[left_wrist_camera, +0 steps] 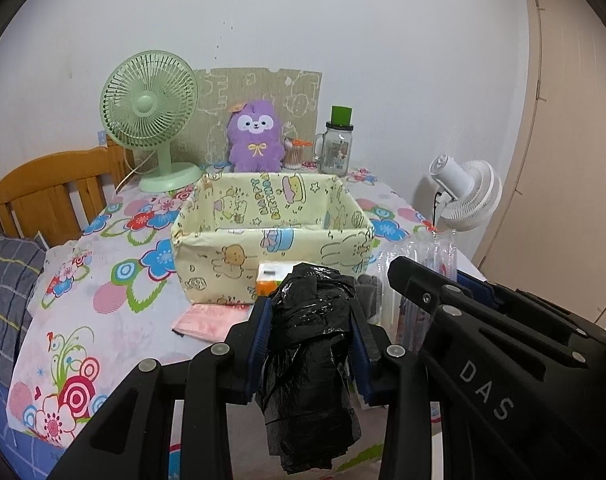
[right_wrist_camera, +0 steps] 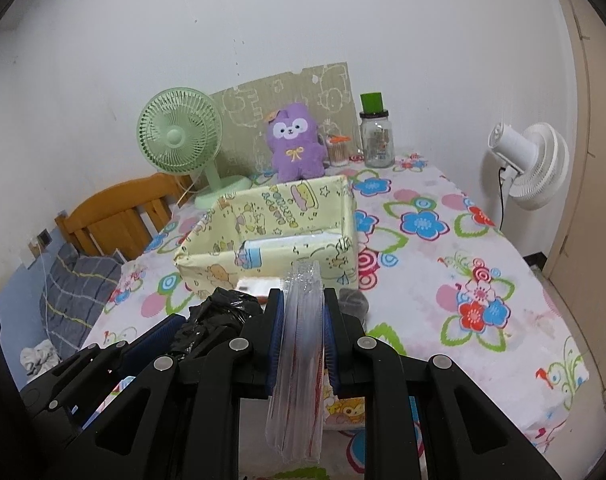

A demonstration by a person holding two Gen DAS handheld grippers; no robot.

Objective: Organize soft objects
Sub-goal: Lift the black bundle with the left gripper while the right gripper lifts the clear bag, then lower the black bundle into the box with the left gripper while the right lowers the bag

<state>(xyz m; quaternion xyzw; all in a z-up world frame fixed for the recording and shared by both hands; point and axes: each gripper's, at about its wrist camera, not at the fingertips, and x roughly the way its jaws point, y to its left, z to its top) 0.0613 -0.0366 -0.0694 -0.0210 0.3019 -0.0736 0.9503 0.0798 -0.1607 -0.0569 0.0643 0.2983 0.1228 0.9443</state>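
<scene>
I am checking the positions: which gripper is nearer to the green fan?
Left. The left gripper, shut on a black bag, is on the green fan's side; the right gripper, holding clear packs, is further over.

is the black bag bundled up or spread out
Bundled up: the black bag is a crumpled roll pinched between the left gripper pads, its loose end hanging below them.
</scene>
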